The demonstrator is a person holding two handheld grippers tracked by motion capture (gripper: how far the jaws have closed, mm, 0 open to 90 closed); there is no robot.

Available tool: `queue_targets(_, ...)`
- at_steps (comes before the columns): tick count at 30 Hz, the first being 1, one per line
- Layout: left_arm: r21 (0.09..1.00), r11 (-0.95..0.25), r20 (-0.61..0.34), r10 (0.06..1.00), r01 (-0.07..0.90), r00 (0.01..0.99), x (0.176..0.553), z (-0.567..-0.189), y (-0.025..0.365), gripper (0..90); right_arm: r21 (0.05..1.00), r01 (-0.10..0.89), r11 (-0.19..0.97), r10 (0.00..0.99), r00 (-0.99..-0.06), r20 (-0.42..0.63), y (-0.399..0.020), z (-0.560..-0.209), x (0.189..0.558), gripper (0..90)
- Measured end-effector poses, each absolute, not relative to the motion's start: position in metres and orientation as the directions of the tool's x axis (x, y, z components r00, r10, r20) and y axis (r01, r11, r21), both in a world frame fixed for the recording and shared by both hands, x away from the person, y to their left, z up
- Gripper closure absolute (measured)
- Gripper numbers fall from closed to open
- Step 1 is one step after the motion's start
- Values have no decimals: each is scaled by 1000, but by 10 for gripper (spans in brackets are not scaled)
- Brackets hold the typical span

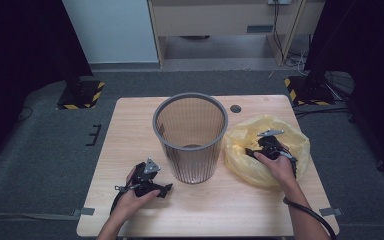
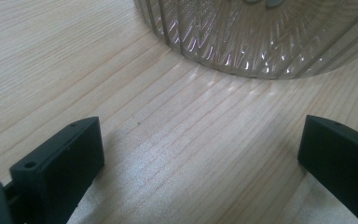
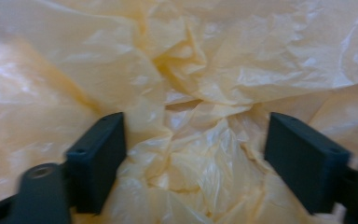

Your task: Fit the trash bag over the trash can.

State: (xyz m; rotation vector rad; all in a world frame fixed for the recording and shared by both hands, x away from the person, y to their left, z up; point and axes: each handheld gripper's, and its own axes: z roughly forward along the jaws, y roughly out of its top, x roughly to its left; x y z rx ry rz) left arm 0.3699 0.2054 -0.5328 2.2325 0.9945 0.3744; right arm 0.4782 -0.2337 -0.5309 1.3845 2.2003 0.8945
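The bin (image 1: 190, 135) stood upright mid-table (image 1: 130, 130), mouth up; its base was cut off in the left gripper view. At its 3 o'clock lay a crumpled yellow bag (image 1: 280, 130), its opening hard to make out. The right tool (image 3: 193, 154) gaped wide over bag folds, gripping nothing. The left tool (image 2: 200, 154), at the bin's 8 o'clock, was wide open and empty.
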Motion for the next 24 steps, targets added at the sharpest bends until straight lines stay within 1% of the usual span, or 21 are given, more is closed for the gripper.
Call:
queue_targets(4,669,-496,-5,742,554,671,370,-533,205,0,706,635,313,892,-452,12,-236,-529,474,503)
queue_targets(7,669,-496,-5,742,554,671,370,-533,205,0,710,634,306,886,-462,31,-238,-528,472,675)
queue_targets(8,669,-496,-5,742,554,671,370,-533,205,0,713,633,302,886,-463,37,-239,-528,472,721)
queue_targets(10,669,-496,-5,742,553,671,370,-533,205,0,714,640,283,885,-462,63,-241,-529,471,778)
queue_targets(14,668,-497,-5,741,554,671,370,-533,205,0,717,646,261,883,-461,93,-243,-528,469,829)
queue_targets(16,668,-497,-6,741,554,671,370,-533,205,0,721,645,253,878,-466,109,-244,-526,469,838)
queue_targets(20,668,-496,-6,742,554,671,370,-533,205,0,731,654,195,874,-455,173,-248,-518,467,848)
queue_targets(24,667,-498,-6,741,555,672,370,-533,205,0,739,649,182,862,-467,198,-249,-508,464,853)
